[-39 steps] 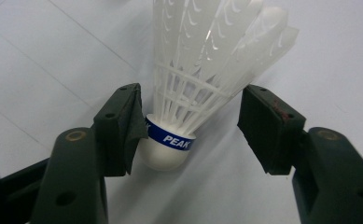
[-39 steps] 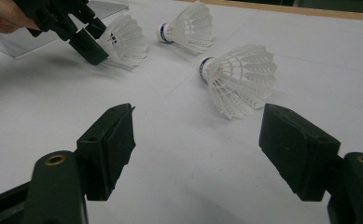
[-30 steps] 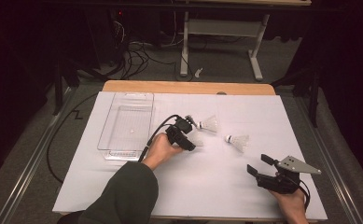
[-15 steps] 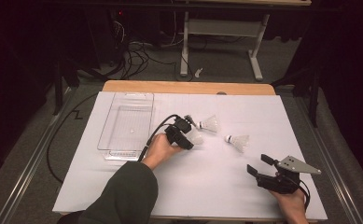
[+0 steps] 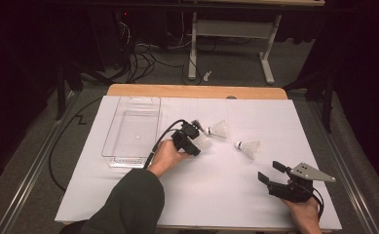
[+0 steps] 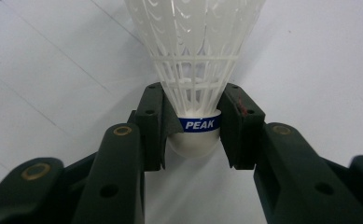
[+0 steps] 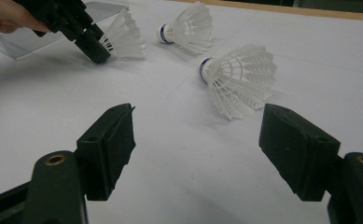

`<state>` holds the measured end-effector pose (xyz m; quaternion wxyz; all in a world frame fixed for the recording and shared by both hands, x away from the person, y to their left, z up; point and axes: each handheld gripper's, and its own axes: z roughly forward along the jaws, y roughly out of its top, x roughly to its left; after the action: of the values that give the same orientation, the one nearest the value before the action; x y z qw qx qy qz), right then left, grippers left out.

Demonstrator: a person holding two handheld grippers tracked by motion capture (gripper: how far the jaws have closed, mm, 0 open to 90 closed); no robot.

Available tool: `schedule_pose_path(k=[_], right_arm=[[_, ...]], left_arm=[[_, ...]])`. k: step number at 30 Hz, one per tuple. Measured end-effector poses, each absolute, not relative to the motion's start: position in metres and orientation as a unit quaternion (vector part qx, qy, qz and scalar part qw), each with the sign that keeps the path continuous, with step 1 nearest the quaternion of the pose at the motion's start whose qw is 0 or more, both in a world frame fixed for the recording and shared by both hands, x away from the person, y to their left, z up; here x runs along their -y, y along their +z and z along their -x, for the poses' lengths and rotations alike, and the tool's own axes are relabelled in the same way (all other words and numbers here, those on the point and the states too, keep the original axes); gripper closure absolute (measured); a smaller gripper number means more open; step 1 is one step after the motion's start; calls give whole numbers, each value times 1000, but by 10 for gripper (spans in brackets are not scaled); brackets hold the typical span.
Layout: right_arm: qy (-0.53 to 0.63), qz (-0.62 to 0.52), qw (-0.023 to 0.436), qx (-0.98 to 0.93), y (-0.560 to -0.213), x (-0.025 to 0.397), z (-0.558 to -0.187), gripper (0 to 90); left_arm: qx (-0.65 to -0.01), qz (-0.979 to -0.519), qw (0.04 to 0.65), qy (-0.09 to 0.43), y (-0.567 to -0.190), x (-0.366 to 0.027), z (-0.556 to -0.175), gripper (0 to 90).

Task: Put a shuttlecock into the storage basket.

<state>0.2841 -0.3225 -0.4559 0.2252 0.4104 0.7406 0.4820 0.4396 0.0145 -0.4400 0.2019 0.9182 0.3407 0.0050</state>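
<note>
My left gripper is shut on the cork base of a white feathered shuttlecock with a blue band marked PEAK. Its skirt points away from the hand over the white sheet. In the left gripper view the jaws pinch the cork from both sides. Two more shuttlecocks lie on their sides: one just beyond the held one, another farther right. My right gripper stands open near the front right, with nothing between its jaws. In the right gripper view the nearer shuttlecock lies ahead of the open gripper.
A clear plastic tray sits at the left of the white sheet, just beside the left hand. The wooden table edge runs along the back. Cables and a stand's legs lie on the floor beyond.
</note>
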Motion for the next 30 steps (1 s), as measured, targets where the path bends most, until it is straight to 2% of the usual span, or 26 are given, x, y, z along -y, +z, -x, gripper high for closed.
schedule_pose_path(k=[12,30], right_arm=[[482,-411,225,-740,-456,322,-284,271],[488,-412,223,-737,-456,324,-284,271]], left_arm=[[-341,-916,209,4,-436,-15,-437,649],[-340,-908,243,4,-409,-31,-427,650]])
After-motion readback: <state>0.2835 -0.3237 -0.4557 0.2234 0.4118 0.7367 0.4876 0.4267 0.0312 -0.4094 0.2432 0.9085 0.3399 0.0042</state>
